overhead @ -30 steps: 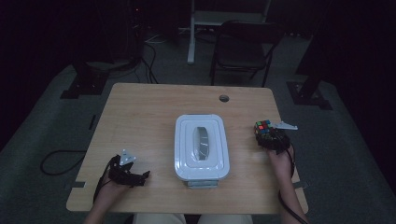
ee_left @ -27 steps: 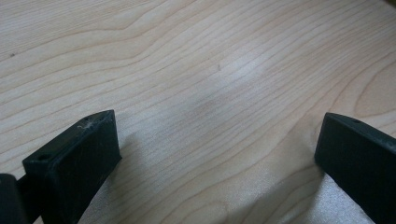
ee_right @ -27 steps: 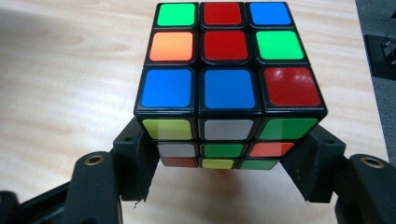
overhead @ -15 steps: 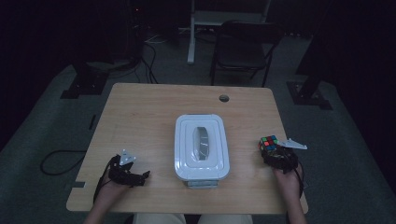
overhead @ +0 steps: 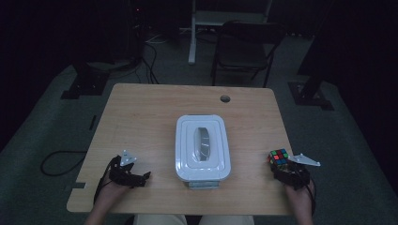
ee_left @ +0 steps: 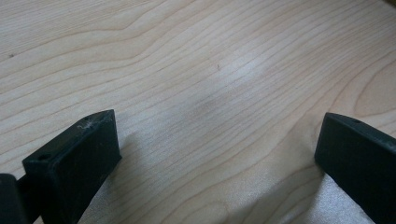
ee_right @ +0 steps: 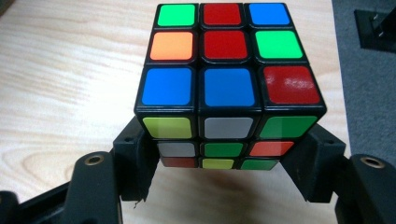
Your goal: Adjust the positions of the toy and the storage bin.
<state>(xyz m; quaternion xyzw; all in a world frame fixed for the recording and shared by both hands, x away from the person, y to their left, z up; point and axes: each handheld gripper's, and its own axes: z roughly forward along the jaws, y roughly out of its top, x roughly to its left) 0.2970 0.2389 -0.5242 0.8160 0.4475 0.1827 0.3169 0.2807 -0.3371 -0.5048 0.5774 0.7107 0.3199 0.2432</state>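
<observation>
Fingers first: the right gripper (ee_right: pixel 224 163) has its jaws clamped on both sides of a Rubik's cube (ee_right: pixel 227 79) near the right front edge of the wooden table (overhead: pixel 141 117), while the left gripper (ee_left: pixel 215 154) sits with its jaws spread wide over bare wood at the left front. Between them, in the middle, sits a white lidded container (overhead: pixel 202 147), well apart from both grippers and much bigger than the cube.
</observation>
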